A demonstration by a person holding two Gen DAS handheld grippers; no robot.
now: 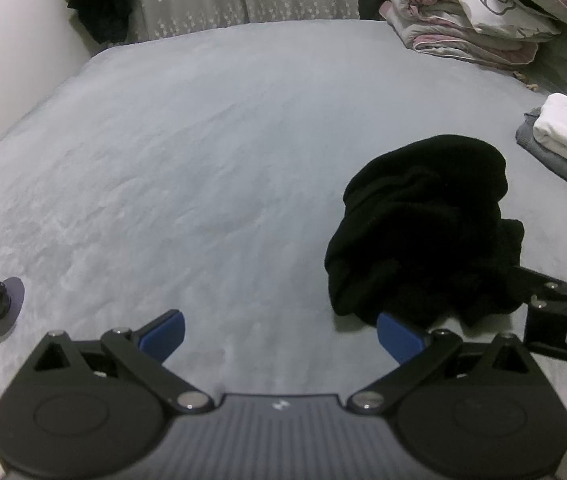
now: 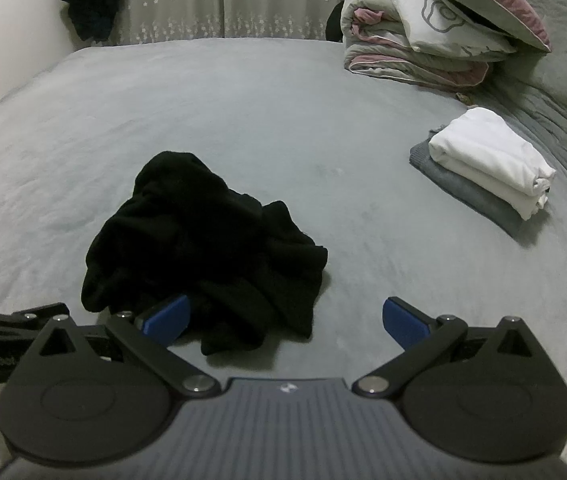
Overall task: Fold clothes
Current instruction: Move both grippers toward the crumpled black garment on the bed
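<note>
On the bed (image 2: pixel 283 112) a black heap (image 2: pixel 203 248) lies crumpled before both splayed, empty grippers (image 1: pixel 281 336) (image 2: pixel 285 322); several layers, hardly distinguished in the dark, may be pinched together.

Black crumpled garment (image 2: pixel 203 248) on pale grey bed (image 2: pixel 243 112). White folded cloth (image 2: pixel 487 156) over grey one (image 2: pixel 479 196). Blue fingers (image 2: pixel 165 318). Star-dotted grey curtain (image 2: pixel 223 0). Pink-and-white flower-print quilt (image 2: pixel 415 40).
</note>
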